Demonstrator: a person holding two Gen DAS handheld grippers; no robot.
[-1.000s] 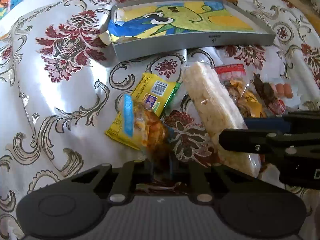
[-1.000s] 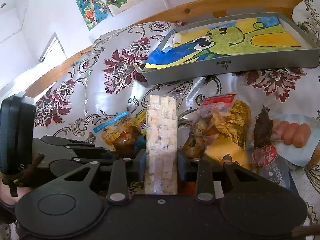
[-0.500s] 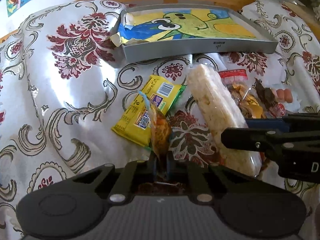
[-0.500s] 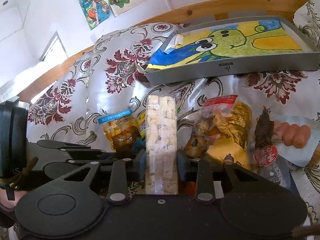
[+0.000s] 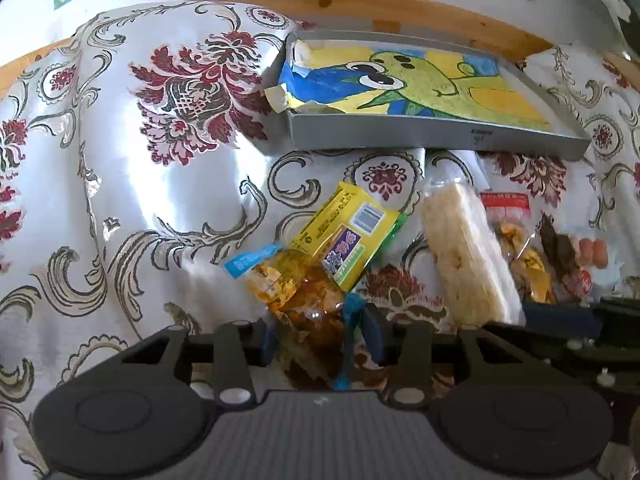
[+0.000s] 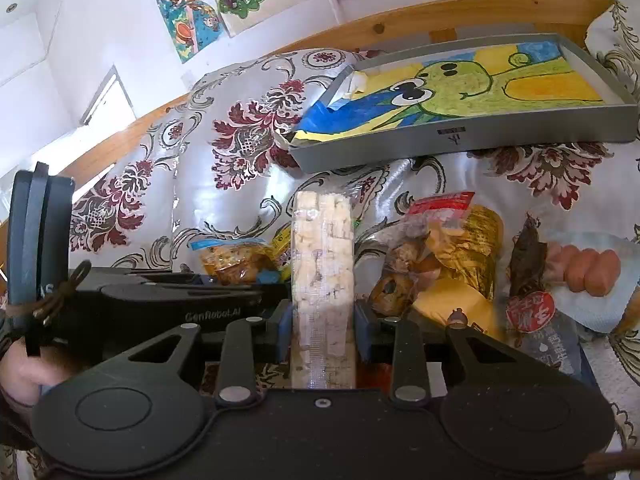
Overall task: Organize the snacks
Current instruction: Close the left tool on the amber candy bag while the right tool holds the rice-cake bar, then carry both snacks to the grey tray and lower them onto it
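In the left wrist view my left gripper (image 5: 320, 334) stands open around a clear packet of orange-brown snack with a blue seal (image 5: 296, 292), which lies flat on the cloth between the fingers. A yellow packet (image 5: 348, 232) lies just beyond it. My right gripper (image 6: 322, 316) is shut on a long clear-wrapped rice cracker bar (image 6: 322, 256), which points up and away from it. The same bar (image 5: 460, 256) shows to the right in the left wrist view. A grey tray (image 6: 460, 140) lined with a green cartoon drawing sits farther back, apart from both grippers.
A red-topped bag of pastries (image 6: 440, 240), a dark snack pack (image 6: 528, 260) and a sausage packet (image 6: 584, 268) lie to the right of the bar. A flowered shiny cloth (image 5: 160, 208) covers the surface. A wooden rail (image 6: 400, 24) and a wall with drawings stand behind the tray.
The left jaws have spread apart, and the orange-brown packet has gone from edge-on between them to lying flat. The right gripper keeps its hold on the rice bar, slightly higher.
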